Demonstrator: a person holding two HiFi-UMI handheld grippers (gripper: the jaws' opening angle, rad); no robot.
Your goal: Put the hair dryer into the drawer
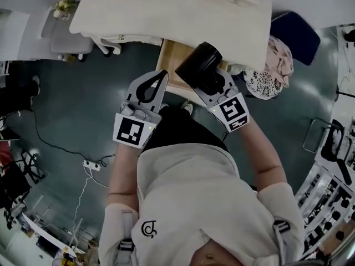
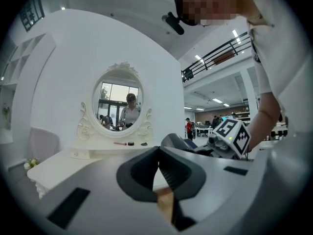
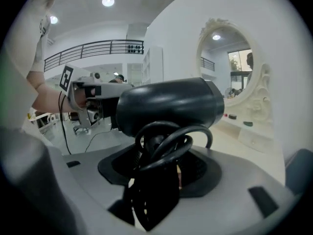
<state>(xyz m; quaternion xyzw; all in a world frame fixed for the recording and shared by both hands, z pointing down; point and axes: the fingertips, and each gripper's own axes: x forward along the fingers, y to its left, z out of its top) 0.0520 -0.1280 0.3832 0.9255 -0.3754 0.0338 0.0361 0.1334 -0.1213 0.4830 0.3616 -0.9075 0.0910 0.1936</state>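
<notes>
A black hair dryer (image 1: pixel 198 65) with its cord looped round the handle is held in my right gripper (image 1: pixel 215 85), whose jaws are shut on the handle. In the right gripper view the hair dryer (image 3: pixel 171 104) fills the middle, barrel lying across, above the right gripper (image 3: pixel 161 168). It hangs over the open wooden drawer (image 1: pixel 171 59) under the white dressing table (image 1: pixel 166 13). My left gripper (image 1: pixel 163 73) is just left of the drawer with its jaws shut and empty. In its own view the left gripper (image 2: pixel 157 155) points level at the table and the oval mirror (image 2: pixel 117 104).
A white stool (image 1: pixel 72 42) stands left of the table. A pink cloth (image 1: pixel 280 57) and a dark blue bag (image 1: pixel 297 35) lie at the right. A power strip (image 1: pixel 91 165) and cables are on the floor at the left, racks (image 1: pixel 333 193) at the right.
</notes>
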